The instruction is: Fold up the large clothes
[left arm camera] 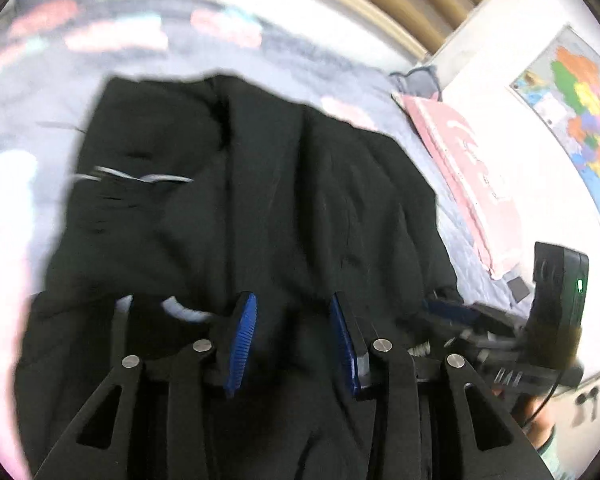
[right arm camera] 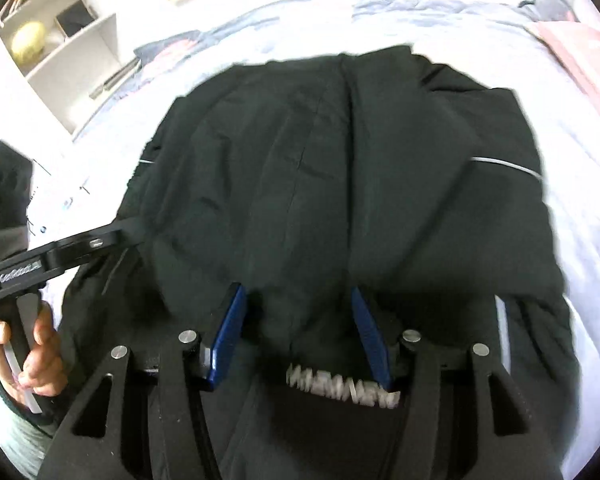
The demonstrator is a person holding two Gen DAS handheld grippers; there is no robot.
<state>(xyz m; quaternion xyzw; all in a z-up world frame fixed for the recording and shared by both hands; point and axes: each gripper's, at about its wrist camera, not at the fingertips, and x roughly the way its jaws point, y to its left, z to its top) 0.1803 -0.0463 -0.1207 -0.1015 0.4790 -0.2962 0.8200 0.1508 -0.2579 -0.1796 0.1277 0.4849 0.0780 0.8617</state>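
A large black jacket [left arm camera: 260,200] with thin white stripes lies spread on the bed, partly folded over itself; it also fills the right wrist view [right arm camera: 340,180]. My left gripper [left arm camera: 294,312] is open just above the jacket's near edge, its blue pads [left arm camera: 242,340] apart with black fabric showing between them. My right gripper [right arm camera: 298,308] is open over the same near edge, blue pads [right arm camera: 228,336] apart, nothing pinched. A white zipper [right arm camera: 340,390] shows below the right gripper. The right gripper also shows at the right of the left wrist view [left arm camera: 540,320].
The bed has a pale patterned quilt [left arm camera: 180,48]. A pink pillow [left arm camera: 472,184] lies at the bed's right side, below a wall map [left arm camera: 580,120]. White shelves [right arm camera: 60,40] stand to the left. My hand holding the left gripper's handle [right arm camera: 28,352] shows at lower left.
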